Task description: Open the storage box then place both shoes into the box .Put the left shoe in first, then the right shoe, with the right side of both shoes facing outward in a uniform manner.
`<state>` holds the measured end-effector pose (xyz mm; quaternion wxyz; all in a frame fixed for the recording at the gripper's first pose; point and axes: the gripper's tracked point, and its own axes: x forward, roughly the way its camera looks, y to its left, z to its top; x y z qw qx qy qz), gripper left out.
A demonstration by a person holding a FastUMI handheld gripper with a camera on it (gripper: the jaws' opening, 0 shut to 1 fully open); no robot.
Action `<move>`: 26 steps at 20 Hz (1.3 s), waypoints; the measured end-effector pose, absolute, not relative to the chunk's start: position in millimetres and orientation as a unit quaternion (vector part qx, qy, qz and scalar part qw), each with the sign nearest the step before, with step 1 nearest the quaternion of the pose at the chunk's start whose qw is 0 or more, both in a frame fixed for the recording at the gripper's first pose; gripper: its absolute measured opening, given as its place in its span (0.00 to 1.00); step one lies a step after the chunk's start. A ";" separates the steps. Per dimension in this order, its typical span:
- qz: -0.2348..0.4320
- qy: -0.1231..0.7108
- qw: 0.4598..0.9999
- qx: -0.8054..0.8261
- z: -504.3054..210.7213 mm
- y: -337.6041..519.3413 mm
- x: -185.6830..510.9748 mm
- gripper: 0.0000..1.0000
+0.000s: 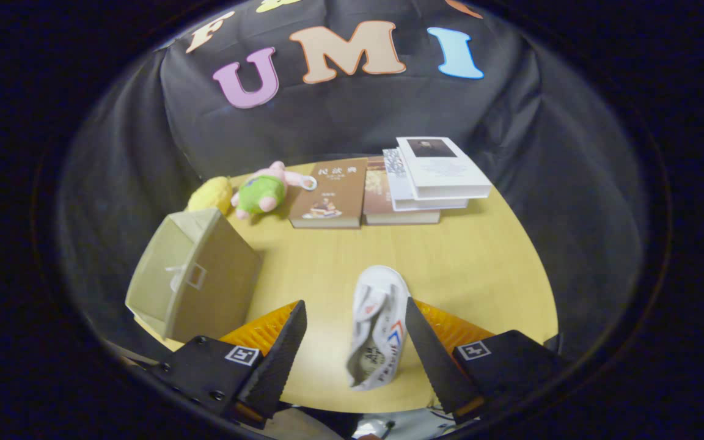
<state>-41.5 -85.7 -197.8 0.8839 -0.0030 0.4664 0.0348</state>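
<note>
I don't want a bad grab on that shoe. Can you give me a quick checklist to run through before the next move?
1. Tongs open wide enough: ok, fingers spread apart.
2. White shoe between the fingers: ok, though it sits close to the right finger, off centre.
3. Fingers pressing on the shoe: not ok, no grip yet.
4. Storage box opened: cannot tell; it stands left of the tongs and looks shut.
5. Which shoe this is, left or right: cannot tell.
6. Table between shoe and box free of clutter: ok.
</note>
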 end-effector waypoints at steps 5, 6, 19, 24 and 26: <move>0.043 0.525 0.848 -0.064 -258.3 -112.7 -67.3 1.00; 0.044 0.532 0.843 -0.070 -268.0 -116.4 -69.5 1.00; 0.063 0.635 0.770 -0.005 -340.6 -111.2 -68.9 0.65; 0.001 0.641 0.768 0.019 -337.3 -128.9 -66.1 0.17; -0.015 0.638 0.768 0.050 -334.9 -128.9 -66.8 0.04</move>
